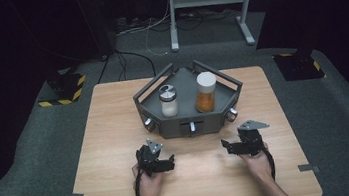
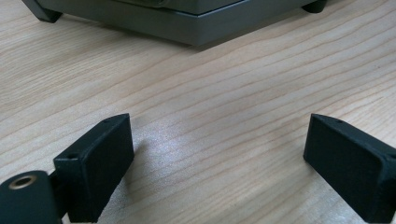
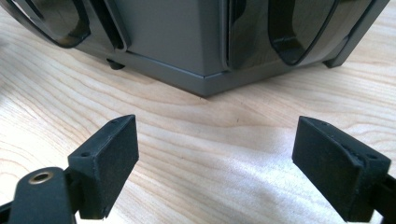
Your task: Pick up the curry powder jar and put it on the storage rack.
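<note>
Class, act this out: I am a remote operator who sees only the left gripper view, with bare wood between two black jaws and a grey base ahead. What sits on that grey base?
Observer: The grey tray holds two jars: a shaker with white contents and a taller jar with orange contents.
Operator: Where is the other gripper?
Observer: The right gripper sits on the table in front of the tray's right corner, held in the person's hand.
Operator: Is it open?
Observer: Yes, in the right gripper view its jaws stand wide apart over bare wood, holding nothing.
</note>
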Action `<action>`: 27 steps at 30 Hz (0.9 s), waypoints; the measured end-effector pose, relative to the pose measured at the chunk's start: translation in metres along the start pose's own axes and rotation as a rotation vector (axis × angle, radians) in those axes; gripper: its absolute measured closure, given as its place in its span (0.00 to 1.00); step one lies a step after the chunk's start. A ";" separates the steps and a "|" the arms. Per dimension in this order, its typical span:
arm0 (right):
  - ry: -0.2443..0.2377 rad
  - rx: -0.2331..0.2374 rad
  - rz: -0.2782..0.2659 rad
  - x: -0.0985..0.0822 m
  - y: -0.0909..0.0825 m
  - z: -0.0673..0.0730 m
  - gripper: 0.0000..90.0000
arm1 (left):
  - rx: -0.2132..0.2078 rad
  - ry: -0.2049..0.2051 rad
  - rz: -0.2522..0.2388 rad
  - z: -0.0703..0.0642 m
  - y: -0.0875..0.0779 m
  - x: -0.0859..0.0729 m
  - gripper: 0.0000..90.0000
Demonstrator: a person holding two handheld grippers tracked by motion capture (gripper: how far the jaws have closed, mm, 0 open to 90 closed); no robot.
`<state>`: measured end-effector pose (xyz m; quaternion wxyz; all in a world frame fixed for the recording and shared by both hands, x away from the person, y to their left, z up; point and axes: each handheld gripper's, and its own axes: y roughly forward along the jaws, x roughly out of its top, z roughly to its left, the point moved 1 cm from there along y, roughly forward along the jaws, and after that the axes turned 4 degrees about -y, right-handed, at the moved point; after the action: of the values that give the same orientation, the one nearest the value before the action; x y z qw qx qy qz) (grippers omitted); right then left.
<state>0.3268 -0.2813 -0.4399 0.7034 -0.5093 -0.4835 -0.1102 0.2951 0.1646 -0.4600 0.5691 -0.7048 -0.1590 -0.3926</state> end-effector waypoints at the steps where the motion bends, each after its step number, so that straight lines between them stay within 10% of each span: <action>1: 0.001 -0.001 0.000 -0.001 0.000 0.001 0.16 | 0.000 0.000 0.000 0.000 0.000 0.000 0.09; 27: -0.040 -0.037 0.068 -0.015 0.011 0.016 0.16 | 0.000 -0.001 0.000 0.000 0.000 0.000 0.09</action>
<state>0.3178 -0.2681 -0.4583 0.6871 -0.5406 -0.4779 -0.0851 0.2951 0.1646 -0.4601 0.5691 -0.7049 -0.1592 -0.3923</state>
